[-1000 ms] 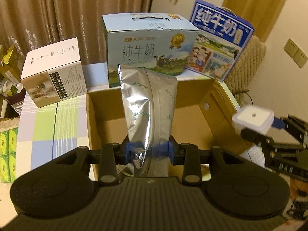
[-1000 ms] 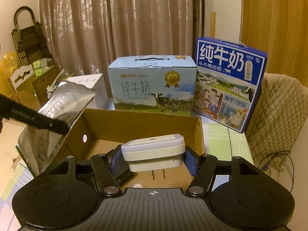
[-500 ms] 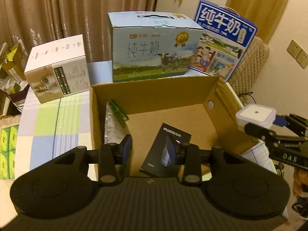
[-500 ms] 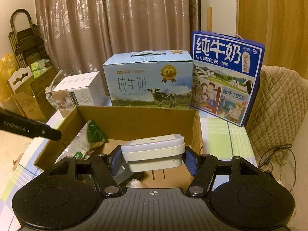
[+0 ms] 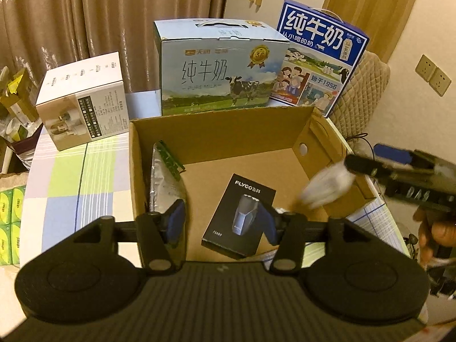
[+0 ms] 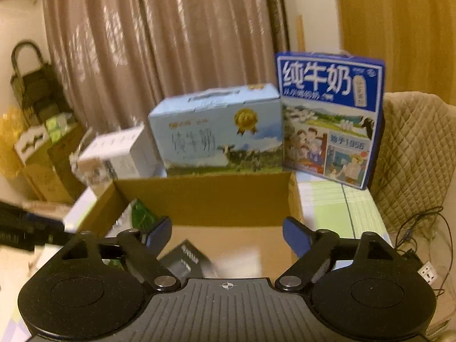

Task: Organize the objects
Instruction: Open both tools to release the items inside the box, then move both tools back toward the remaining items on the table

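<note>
An open cardboard box (image 5: 216, 131) stands on the table. Inside it a silver foil pouch (image 5: 165, 182) leans on the left wall and a black shaver box (image 5: 239, 213) lies on the floor. My left gripper (image 5: 222, 225) is open and empty above the box's near edge. My right gripper (image 6: 228, 236) is open and empty over the box; it also shows at the right of the left wrist view (image 5: 399, 168). A white square container (image 5: 327, 185) is a blur in mid-air below it, falling into the box; in the right wrist view it is a white smear (image 6: 239, 265).
Behind the box stand a light blue milk carton (image 5: 219, 68), a dark blue milk carton (image 5: 319, 57) and a white appliance box (image 5: 82, 99). The checked tablecloth (image 5: 71, 188) lies left. A quilted chair (image 6: 413, 154) and cables (image 6: 413, 236) are at the right.
My left gripper let the foil pouch go into the box and opened. My right gripper has just opened and released the white container, which now drops into the box.
</note>
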A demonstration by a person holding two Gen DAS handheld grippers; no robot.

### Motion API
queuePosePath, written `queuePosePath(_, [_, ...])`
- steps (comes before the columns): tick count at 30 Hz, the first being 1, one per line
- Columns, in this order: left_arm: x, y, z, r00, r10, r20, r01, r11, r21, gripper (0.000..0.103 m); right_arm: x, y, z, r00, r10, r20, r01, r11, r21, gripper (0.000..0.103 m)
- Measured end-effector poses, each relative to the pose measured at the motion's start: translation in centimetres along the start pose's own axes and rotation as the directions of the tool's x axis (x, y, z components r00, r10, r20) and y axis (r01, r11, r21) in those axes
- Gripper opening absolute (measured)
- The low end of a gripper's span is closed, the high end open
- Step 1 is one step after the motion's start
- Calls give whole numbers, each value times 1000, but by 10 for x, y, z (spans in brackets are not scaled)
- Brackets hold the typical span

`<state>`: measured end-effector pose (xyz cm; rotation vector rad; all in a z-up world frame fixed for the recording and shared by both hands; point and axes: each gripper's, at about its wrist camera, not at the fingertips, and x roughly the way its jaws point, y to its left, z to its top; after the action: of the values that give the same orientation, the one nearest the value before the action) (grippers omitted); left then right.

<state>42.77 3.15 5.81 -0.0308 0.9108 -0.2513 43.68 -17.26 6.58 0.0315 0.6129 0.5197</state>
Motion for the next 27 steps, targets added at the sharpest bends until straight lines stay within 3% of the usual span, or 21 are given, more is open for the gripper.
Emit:
queuePosePath(9, [-24, -8, -46, 1000, 9, 17, -9, 1000, 9, 68, -57, -2, -15, 1000, -9, 20, 8, 999, 38, 83])
queuePosePath(21, [-103, -42, -128, 992, 26, 126, -20, 999, -48, 96, -159, 20, -72, 1000, 4, 8, -5, 994, 114, 83])
queuePosePath(27, [-138, -57, -166, 983, 60, 173, -51, 997, -56, 98, -199, 35, -105, 1000, 13, -5, -12, 994, 113, 83])
